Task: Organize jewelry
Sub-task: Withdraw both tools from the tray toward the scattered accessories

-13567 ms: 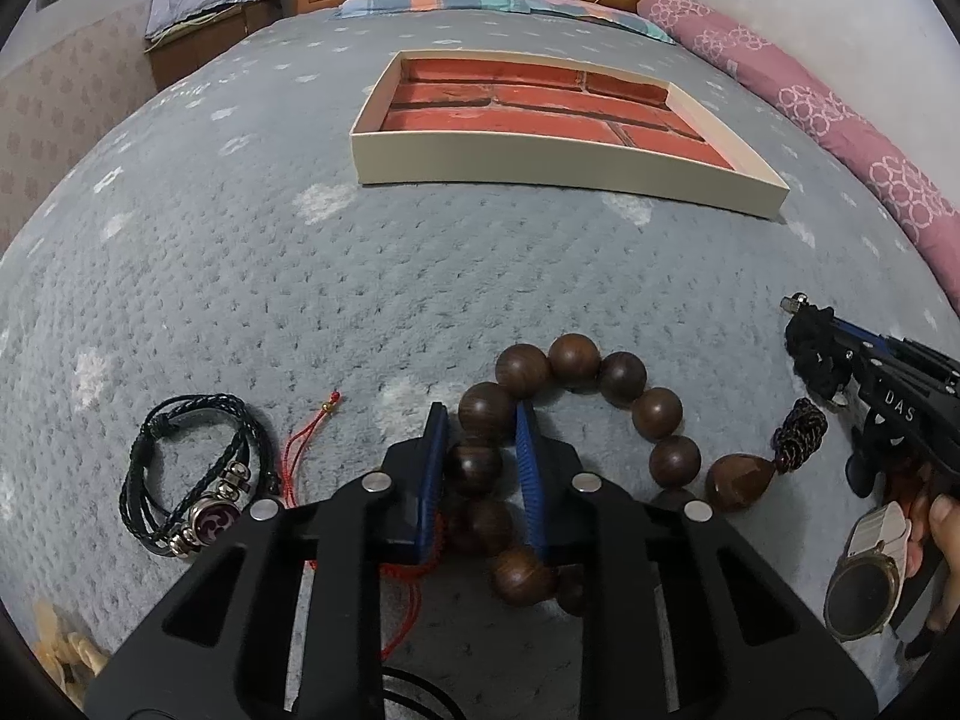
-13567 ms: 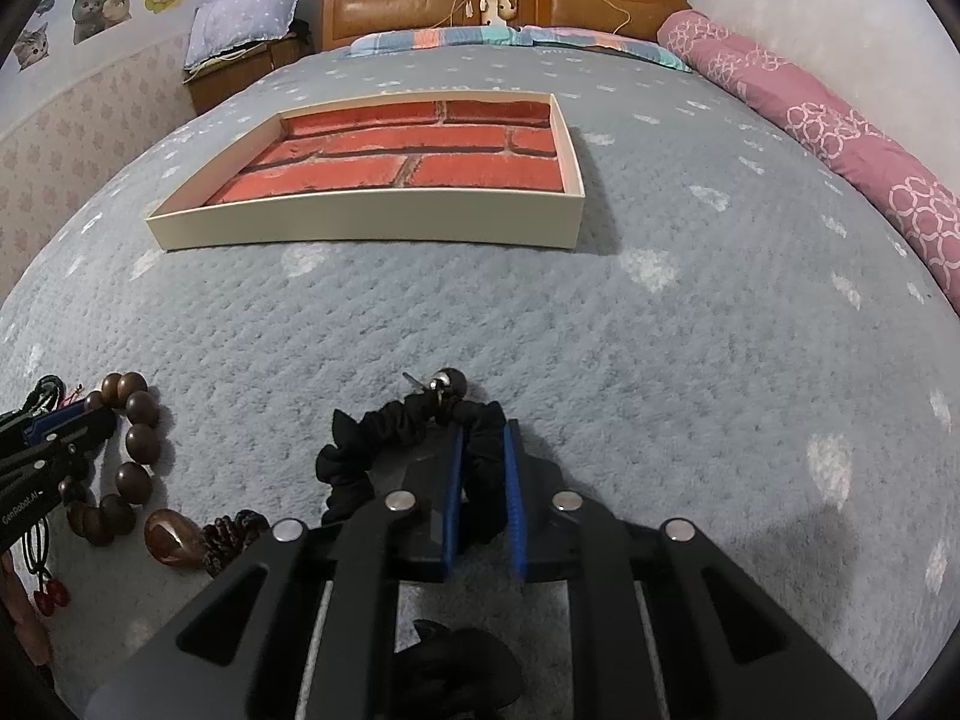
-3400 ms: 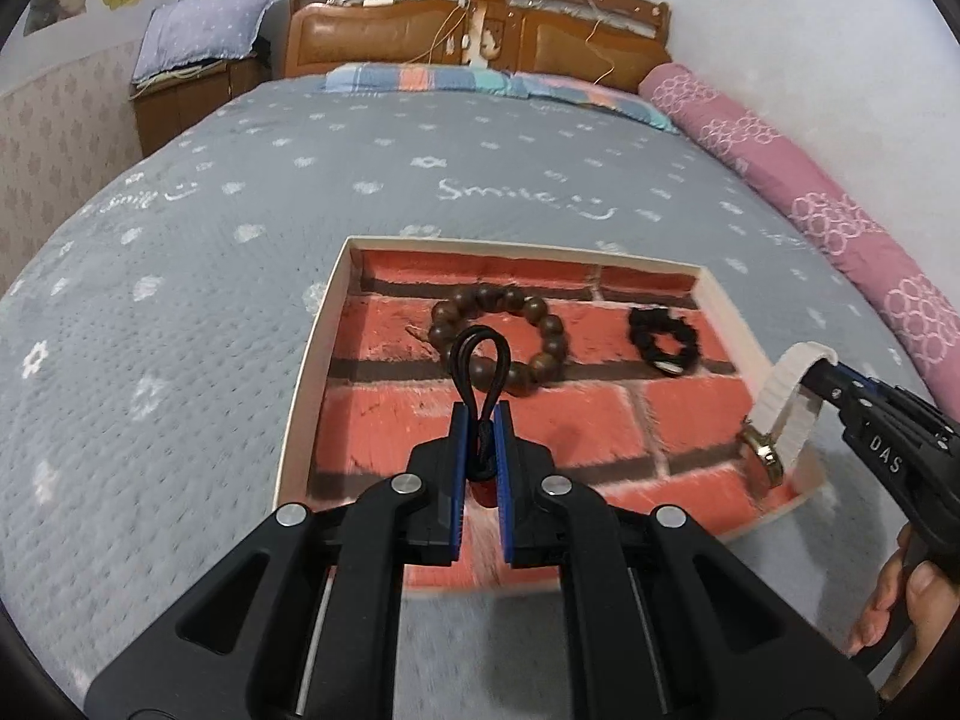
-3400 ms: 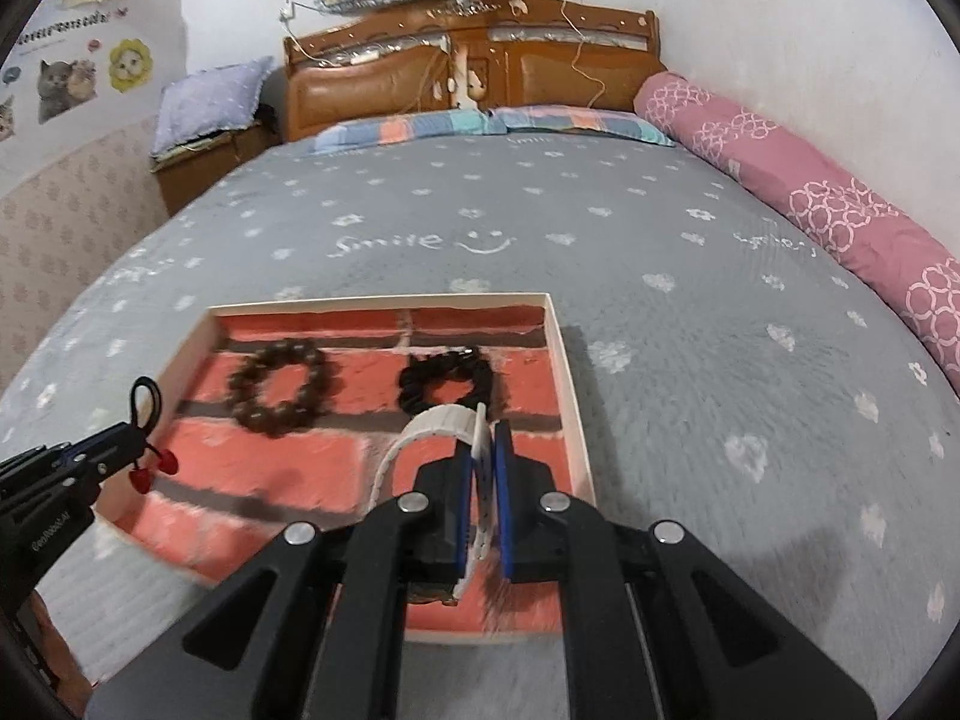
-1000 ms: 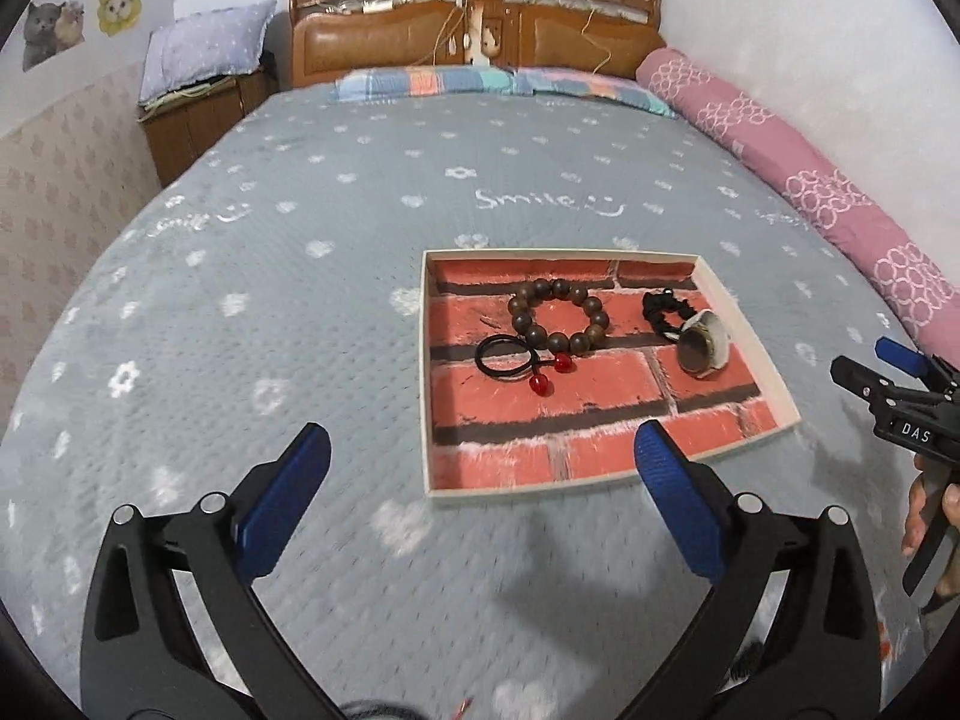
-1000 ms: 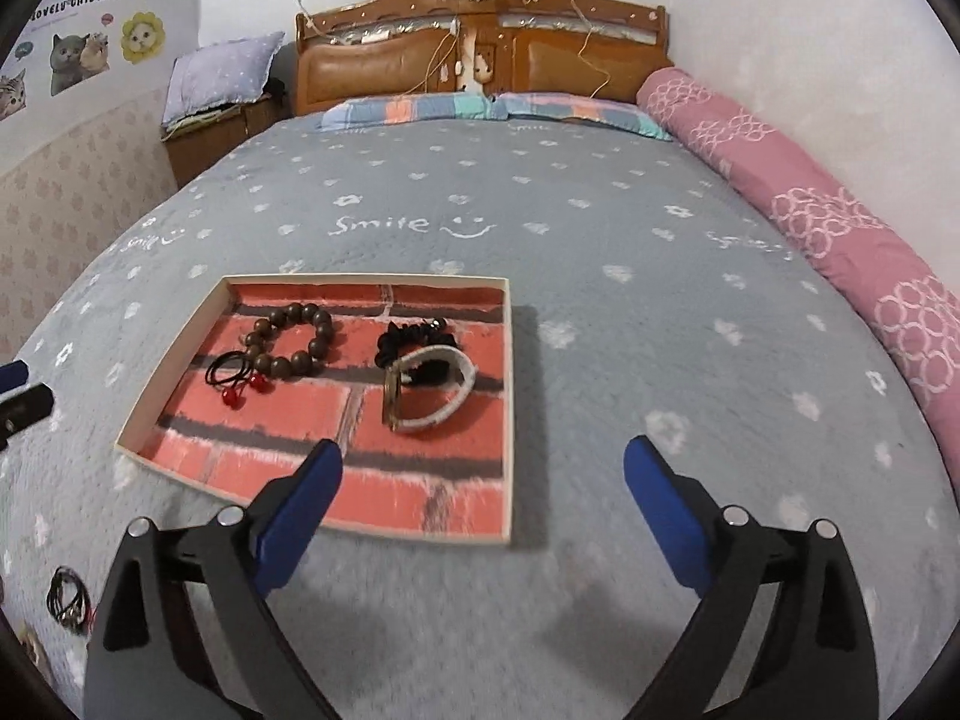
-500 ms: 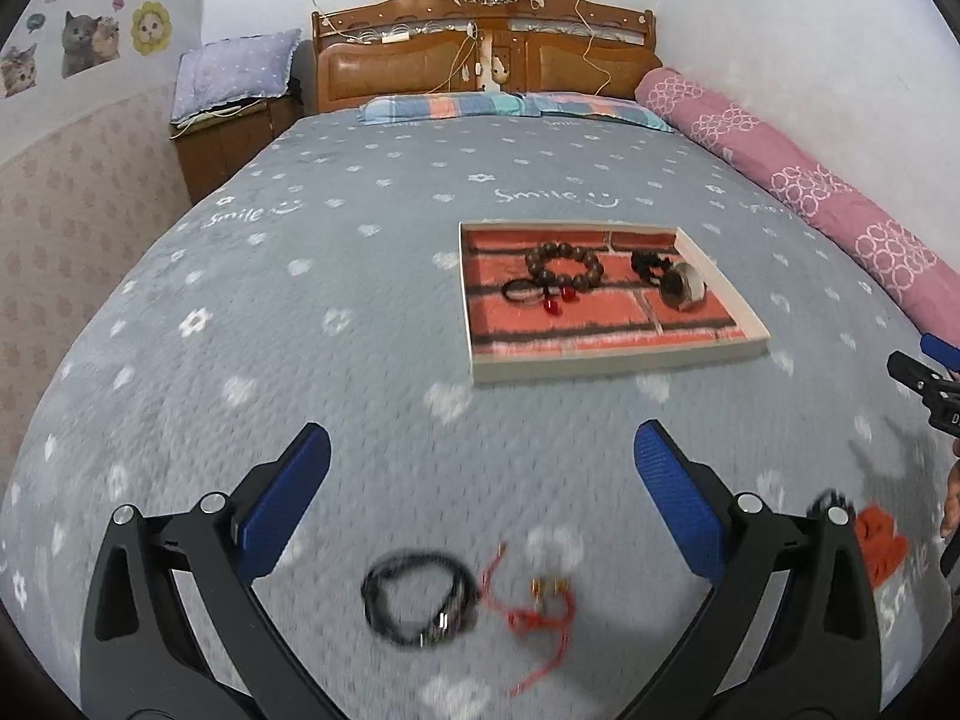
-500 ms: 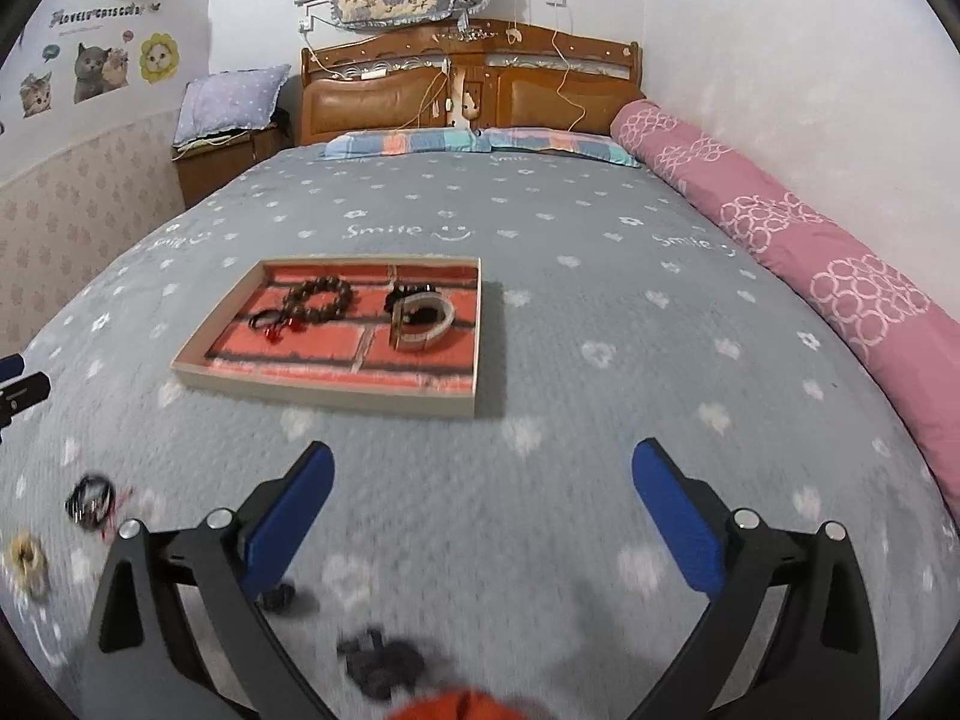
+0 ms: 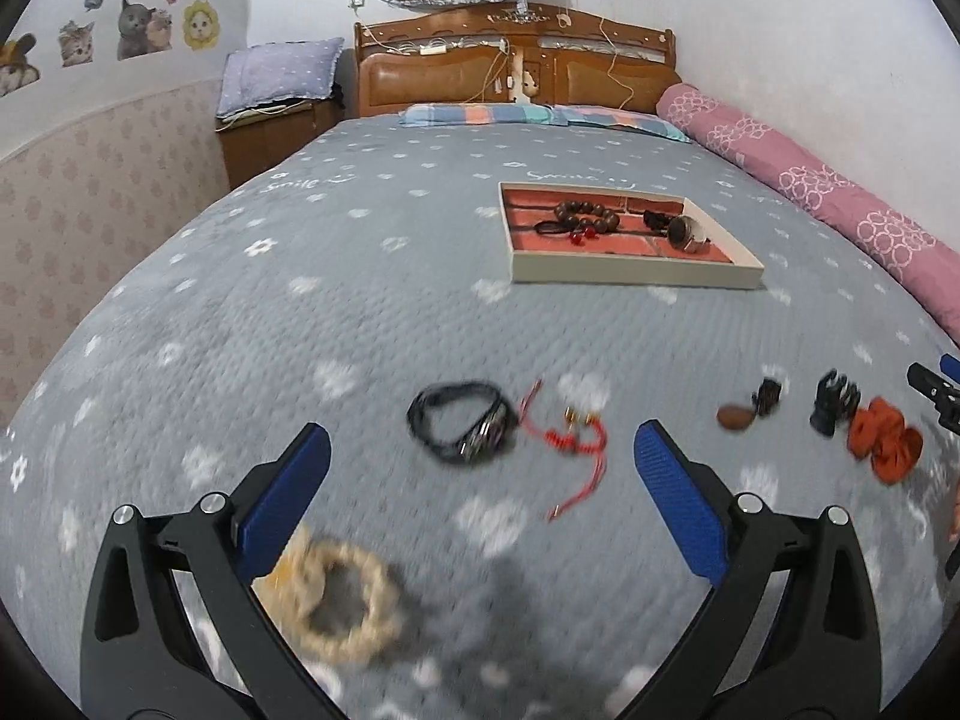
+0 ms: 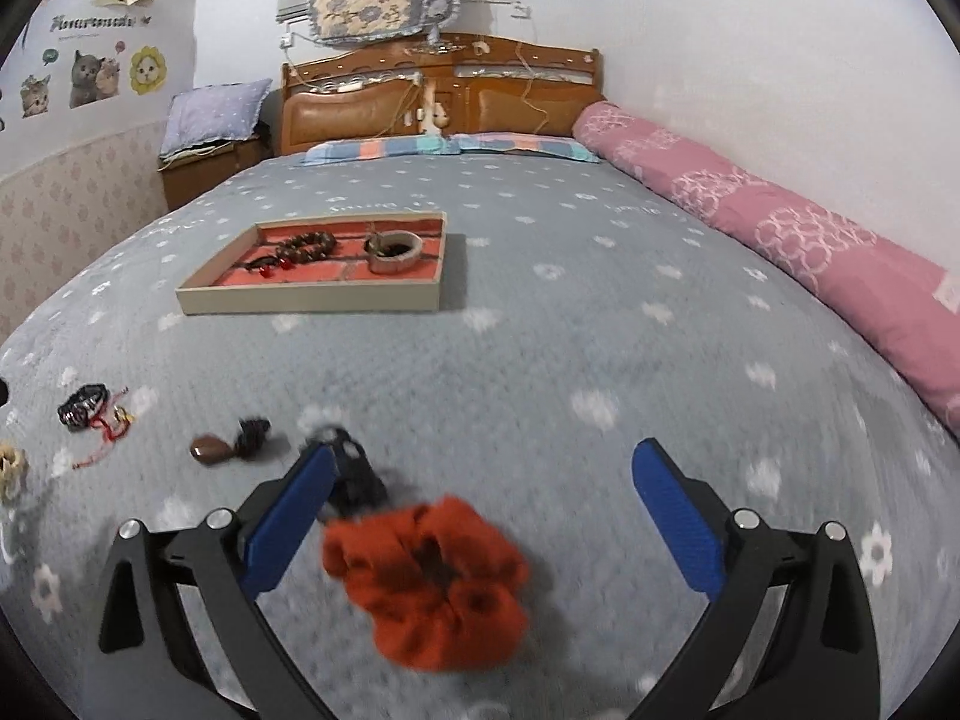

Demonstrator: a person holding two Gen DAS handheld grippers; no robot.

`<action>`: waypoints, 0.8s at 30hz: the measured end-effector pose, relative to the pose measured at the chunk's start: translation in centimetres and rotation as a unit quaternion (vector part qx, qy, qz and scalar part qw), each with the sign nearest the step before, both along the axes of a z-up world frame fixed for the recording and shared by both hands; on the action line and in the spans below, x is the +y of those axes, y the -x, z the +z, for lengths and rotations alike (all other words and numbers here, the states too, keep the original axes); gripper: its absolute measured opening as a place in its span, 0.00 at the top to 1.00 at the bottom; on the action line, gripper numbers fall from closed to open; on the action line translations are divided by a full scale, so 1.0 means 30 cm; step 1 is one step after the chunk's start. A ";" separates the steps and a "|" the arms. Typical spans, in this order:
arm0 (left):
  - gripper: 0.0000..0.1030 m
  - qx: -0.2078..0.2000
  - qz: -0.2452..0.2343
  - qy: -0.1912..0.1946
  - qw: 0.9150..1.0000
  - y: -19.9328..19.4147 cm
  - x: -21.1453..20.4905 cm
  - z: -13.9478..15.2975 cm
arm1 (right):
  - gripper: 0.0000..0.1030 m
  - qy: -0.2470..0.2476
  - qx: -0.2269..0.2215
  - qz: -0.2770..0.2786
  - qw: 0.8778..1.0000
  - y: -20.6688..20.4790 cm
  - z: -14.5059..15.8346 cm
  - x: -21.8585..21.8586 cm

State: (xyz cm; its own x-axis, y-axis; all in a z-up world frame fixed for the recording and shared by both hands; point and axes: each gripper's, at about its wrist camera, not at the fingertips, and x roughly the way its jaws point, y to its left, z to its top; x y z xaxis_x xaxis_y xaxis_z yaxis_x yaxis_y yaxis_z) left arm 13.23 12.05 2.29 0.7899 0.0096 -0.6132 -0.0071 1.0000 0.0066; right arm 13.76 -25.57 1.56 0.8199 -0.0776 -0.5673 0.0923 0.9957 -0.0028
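My left gripper is open and empty above the bed. Ahead of it lie a black braided bracelet and a red cord; a beige bead ring lies by its left finger. My right gripper is open and empty over an orange scrunchie, with a black hair claw by its left finger. The brick-patterned tray far ahead holds a wooden bead bracelet, a hair tie with red beads, a black scrunchie and a watch.
A brown pendant with a dark tassel lies between the two groups; it also shows in the right wrist view. A pink rolled quilt runs along the right edge. The headboard and a nightstand stand at the back.
Both grippers have pulled back from the tray towards the near end of the bed and dropped lower, still open. The loose jewelry is now close in front of them.
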 end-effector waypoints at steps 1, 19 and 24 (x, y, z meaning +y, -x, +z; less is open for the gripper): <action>0.05 0.002 0.002 0.001 1.000 0.013 0.005 -0.009 | 0.05 -0.004 0.001 -0.003 1.000 0.013 -0.012 -0.009; 0.05 0.031 0.046 0.023 0.998 0.126 0.142 -0.158 | 0.05 -0.015 0.033 -0.029 0.999 0.046 -0.122 -0.046; 0.05 0.045 0.051 0.046 0.997 0.118 0.173 -0.187 | 0.05 -0.024 0.051 -0.030 0.998 0.025 -0.143 -0.057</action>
State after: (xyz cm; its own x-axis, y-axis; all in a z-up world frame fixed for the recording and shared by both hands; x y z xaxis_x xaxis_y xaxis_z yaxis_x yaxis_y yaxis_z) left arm 9.68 17.25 -3.32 0.7295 0.0277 -0.6834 -0.1124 0.9904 -0.0799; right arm 13.01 -27.29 -2.72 0.7518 -0.0958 -0.6524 0.1531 0.9877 0.0314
